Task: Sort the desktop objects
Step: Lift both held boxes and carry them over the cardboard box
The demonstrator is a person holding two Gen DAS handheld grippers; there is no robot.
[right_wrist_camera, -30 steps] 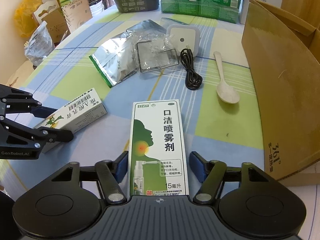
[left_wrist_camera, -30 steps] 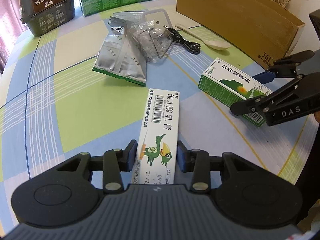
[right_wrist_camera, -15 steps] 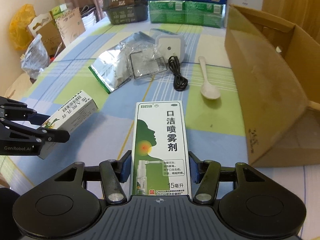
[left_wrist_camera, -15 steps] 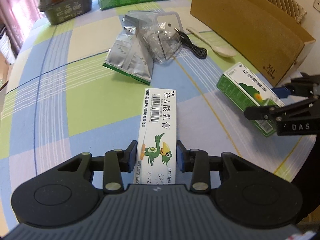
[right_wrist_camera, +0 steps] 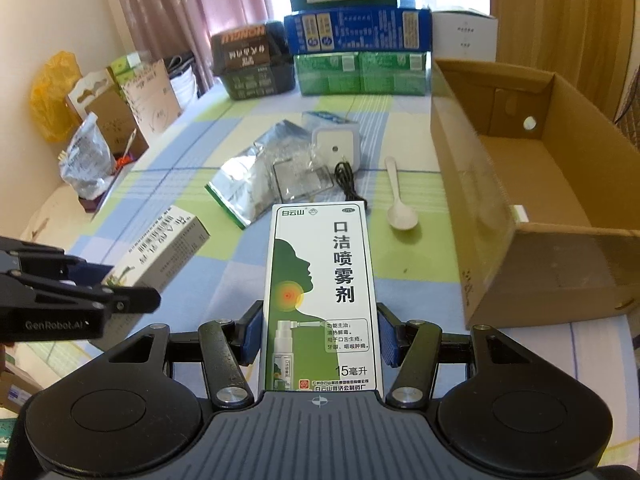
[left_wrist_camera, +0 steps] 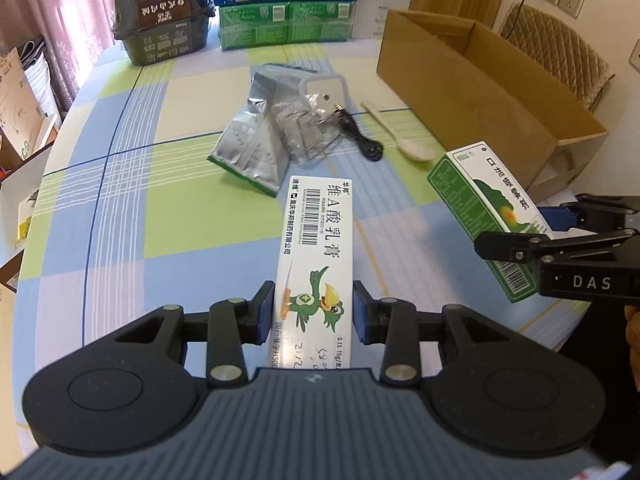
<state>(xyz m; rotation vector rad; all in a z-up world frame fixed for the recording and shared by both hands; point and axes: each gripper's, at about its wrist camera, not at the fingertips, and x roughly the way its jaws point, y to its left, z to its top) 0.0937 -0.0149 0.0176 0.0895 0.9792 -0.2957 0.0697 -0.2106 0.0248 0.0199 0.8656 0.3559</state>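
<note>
My left gripper (left_wrist_camera: 313, 312) is shut on a long white ointment box (left_wrist_camera: 318, 256) with a green bird on it, held above the checked tablecloth. In the right wrist view that same white box (right_wrist_camera: 160, 248) shows at the left, in the left gripper (right_wrist_camera: 120, 284). My right gripper (right_wrist_camera: 319, 334) is shut on a green and white throat spray box (right_wrist_camera: 320, 292), also lifted off the table. The left wrist view shows the spray box (left_wrist_camera: 486, 208) at the right, gripped by the right gripper (left_wrist_camera: 532, 228). An open cardboard box (right_wrist_camera: 532, 200) stands at the right.
On the table lie a silver foil pouch (left_wrist_camera: 252, 152), clear plastic packaging (left_wrist_camera: 304, 128), a white square device (right_wrist_camera: 334, 146), a black cable (right_wrist_camera: 348, 186) and a white spoon (right_wrist_camera: 400, 208). Green and blue cartons (right_wrist_camera: 360, 52) and a dark basket (right_wrist_camera: 250, 66) stand at the far edge.
Both grippers have risen with their boxes held. The table sits lower in both views and the inside of the cardboard box has come into sight.
</note>
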